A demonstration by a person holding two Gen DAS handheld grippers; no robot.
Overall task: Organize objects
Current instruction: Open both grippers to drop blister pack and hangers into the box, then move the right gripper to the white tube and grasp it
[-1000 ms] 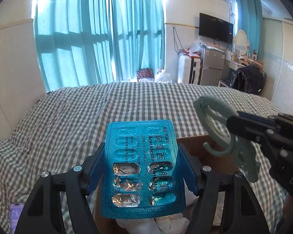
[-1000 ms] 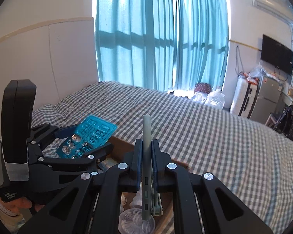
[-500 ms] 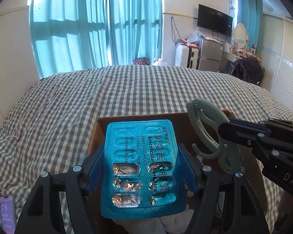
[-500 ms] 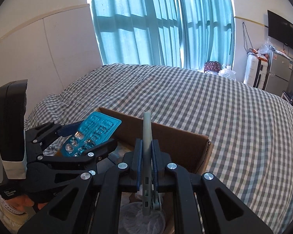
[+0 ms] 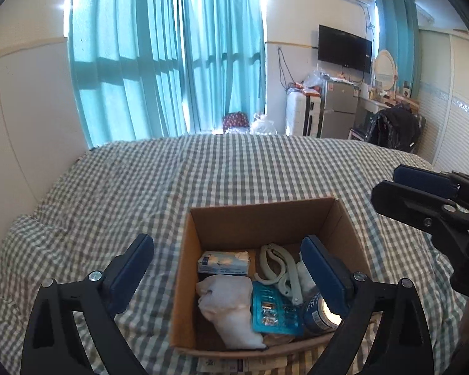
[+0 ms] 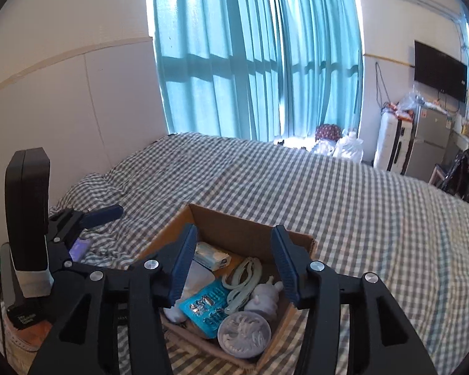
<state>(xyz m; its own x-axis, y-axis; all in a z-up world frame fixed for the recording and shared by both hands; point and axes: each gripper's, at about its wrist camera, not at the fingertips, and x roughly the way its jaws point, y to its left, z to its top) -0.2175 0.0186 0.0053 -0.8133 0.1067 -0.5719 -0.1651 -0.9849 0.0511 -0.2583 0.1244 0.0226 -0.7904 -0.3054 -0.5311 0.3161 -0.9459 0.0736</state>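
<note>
Cardboard, a brown open box (image 5: 265, 218) on the checked bedspread (image 5: 140, 187), is seen holding the teal blister pack (image 5: 273, 311) and pale green clip (image 5: 281, 268). Both the left gripper (image 5: 231, 268) and right gripper (image 6: 234, 264) are opening, empty; release is judged complete, another loose item must be found.

Matt brown corrugated cardboard box (image 5: 265, 222), soft grey-and-white checked cotton bedspread (image 5: 140, 181), glossy teal foil blister pack (image 5: 273, 309), smooth pale-green plastic clip (image 6: 242, 278), crumpled white cloth wad (image 5: 231, 306), sheer turquoise fabric curtains (image 6: 250, 62)

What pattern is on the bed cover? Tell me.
The bed cover has a grey and white check, clearest in the right wrist view.
</note>
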